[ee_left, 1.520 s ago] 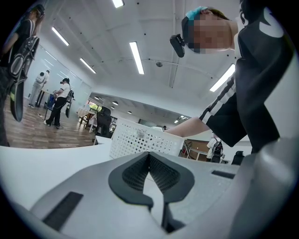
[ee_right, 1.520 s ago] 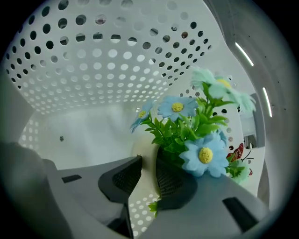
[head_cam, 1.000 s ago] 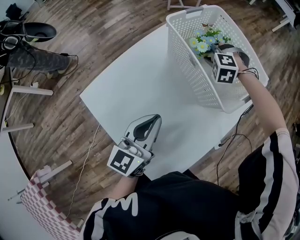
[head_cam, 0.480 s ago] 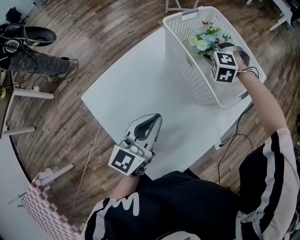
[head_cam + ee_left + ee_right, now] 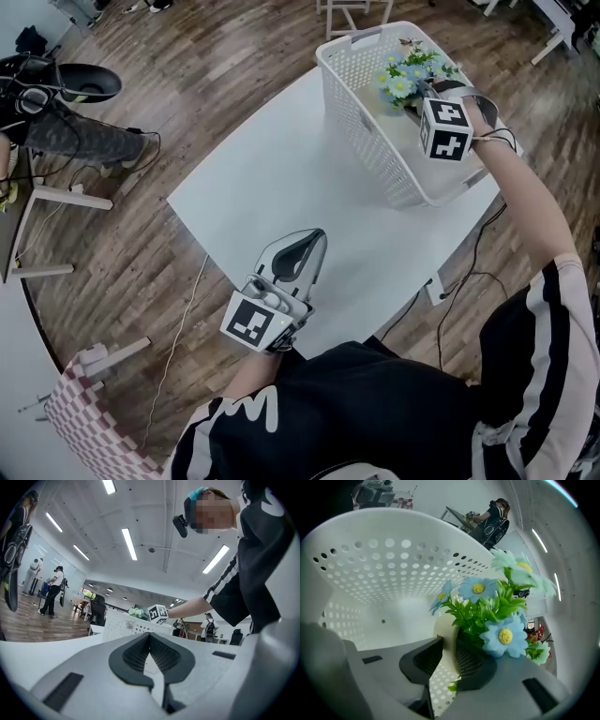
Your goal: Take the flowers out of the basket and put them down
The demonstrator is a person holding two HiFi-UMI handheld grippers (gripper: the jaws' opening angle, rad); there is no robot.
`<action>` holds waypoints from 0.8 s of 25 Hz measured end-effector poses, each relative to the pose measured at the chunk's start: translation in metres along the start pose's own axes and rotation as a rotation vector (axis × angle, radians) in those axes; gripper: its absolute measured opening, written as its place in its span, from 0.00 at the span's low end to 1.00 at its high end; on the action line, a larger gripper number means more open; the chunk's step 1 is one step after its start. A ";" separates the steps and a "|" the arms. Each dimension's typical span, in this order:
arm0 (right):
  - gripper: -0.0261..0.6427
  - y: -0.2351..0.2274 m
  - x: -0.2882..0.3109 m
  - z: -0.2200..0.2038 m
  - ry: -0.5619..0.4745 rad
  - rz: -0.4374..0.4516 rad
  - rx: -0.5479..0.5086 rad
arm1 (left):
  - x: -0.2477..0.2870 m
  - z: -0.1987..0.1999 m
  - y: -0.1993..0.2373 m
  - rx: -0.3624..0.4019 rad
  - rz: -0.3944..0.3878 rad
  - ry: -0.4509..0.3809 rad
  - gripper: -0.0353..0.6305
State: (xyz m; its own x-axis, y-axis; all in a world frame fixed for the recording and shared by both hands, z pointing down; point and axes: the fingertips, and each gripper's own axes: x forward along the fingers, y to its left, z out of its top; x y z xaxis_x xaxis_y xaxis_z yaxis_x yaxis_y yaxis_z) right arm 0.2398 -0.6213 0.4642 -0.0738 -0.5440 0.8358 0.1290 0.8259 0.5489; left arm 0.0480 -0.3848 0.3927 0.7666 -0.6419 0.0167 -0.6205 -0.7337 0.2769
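A bunch of blue and white artificial flowers [image 5: 408, 75] in a cream pot stands inside the white perforated basket [image 5: 361, 112] at the far right corner of the white table [image 5: 272, 178]. My right gripper [image 5: 424, 96] reaches down into the basket. In the right gripper view, the right gripper [image 5: 449, 641] is shut on the pot's rim [image 5: 444, 632], one jaw inside and one outside, with the flowers [image 5: 487, 606] just above. My left gripper [image 5: 302, 246] lies on the table's near edge, shut and holding nothing; the left gripper view shows the left gripper [image 5: 150, 638] pointing at the basket [image 5: 124, 627].
Wooden floor surrounds the table. Black gear [image 5: 66, 84] and cables lie on the floor at the left, a white frame [image 5: 352, 11] stands beyond the basket, and a pink checked cloth [image 5: 80, 412] is at the lower left. People [image 5: 54, 592] stand far off.
My right gripper and the flowers have risen a little inside the basket. The left gripper has stayed where it was on the table.
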 end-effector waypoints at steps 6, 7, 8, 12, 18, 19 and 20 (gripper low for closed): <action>0.19 -0.005 -0.029 0.004 -0.005 -0.030 0.001 | -0.004 0.010 -0.019 0.018 -0.019 -0.017 0.06; 0.19 -0.006 -0.034 0.003 -0.007 -0.035 0.005 | -0.004 0.009 -0.022 0.025 -0.024 -0.008 0.06; 0.19 -0.008 -0.038 0.003 -0.009 -0.040 0.010 | -0.004 0.008 -0.025 0.029 -0.028 -0.003 0.06; 0.19 -0.012 -0.059 0.004 -0.006 -0.061 0.025 | -0.010 0.013 -0.038 0.040 -0.034 -0.014 0.06; 0.19 -0.017 -0.087 0.012 -0.008 -0.099 0.015 | -0.018 0.022 -0.053 0.059 -0.029 -0.047 0.06; 0.19 -0.017 -0.093 0.012 -0.009 -0.104 0.018 | -0.019 0.023 -0.056 0.059 -0.028 -0.050 0.06; 0.19 -0.017 -0.100 0.013 -0.009 -0.110 0.018 | -0.021 0.023 -0.059 0.059 -0.027 -0.052 0.06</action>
State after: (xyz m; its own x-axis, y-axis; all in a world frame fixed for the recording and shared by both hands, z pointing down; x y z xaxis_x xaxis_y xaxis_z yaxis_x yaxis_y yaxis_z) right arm 0.2319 -0.5793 0.3711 -0.0950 -0.6306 0.7702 0.1017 0.7635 0.6377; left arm 0.0645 -0.3326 0.3534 0.7742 -0.6316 -0.0403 -0.6098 -0.7615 0.2195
